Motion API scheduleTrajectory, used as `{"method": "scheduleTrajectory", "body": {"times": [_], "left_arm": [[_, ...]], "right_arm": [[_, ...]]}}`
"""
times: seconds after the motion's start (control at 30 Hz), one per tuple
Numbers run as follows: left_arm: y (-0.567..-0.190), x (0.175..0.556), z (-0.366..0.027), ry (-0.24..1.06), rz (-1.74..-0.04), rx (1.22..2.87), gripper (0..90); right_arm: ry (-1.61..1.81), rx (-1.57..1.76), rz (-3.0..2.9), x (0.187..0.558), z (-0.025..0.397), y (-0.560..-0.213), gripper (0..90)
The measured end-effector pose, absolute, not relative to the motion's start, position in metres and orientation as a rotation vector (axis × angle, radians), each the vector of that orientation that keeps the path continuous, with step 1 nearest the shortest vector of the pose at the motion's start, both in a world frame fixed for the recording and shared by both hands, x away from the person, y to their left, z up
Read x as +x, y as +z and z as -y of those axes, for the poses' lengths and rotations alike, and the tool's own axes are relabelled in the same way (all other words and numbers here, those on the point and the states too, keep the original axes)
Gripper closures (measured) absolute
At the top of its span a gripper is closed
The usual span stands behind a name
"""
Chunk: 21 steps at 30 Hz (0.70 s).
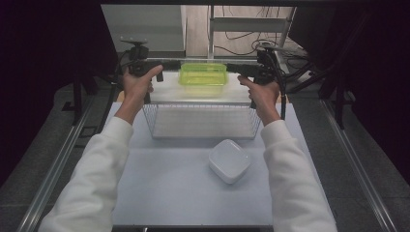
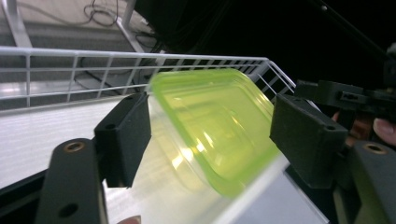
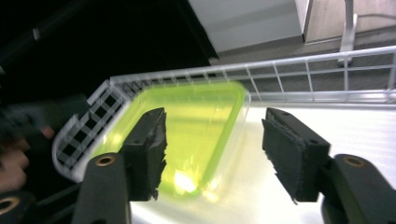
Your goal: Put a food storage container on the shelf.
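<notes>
While translucent yellow-green lidded plastic box (image 1: 203, 74) sits between both tongs at far end of white wire basket (image 1: 203, 126), left tongs (image 2: 210, 135) and right tongs (image 3: 212, 149) stand released, jaws spread, box apart from pads. Judged light, stiff, slick; take opposite lid rims, squeeze gently.

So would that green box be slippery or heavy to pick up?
The green box looks like thin, glossy see-through plastic, so probably light and a bit slippery. It seems empty, so it may flex if squeezed. Its flat, low shape should not roll.
</notes>
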<state>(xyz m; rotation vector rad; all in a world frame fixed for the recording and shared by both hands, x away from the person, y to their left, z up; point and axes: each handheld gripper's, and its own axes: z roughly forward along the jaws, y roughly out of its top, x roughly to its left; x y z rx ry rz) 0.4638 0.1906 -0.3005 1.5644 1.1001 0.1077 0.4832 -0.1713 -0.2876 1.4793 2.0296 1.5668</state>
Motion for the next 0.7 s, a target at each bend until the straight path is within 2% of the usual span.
{"method": "scheduleTrajectory", "body": {"times": [0.23, 0.5, 0.7], "left_arm": [[-0.304, 0.414, -0.197, 0.159, -1.033, 1.715, 28.5], [-0.337, 0.365, -0.196, 0.214, -1.049, 1.847, 30.2], [-0.366, 0.333, -0.194, 0.21, -1.038, 1.88, 31.0]], "right_arm": [[1.283, 1.219, -2.233, 0.439, 0.177, -0.283, 32.8], [1.205, 1.132, -2.375, 0.398, 0.186, -0.305, 33.8], [1.178, 1.12, -2.409, 0.371, 0.201, -0.329, 35.0]]}}
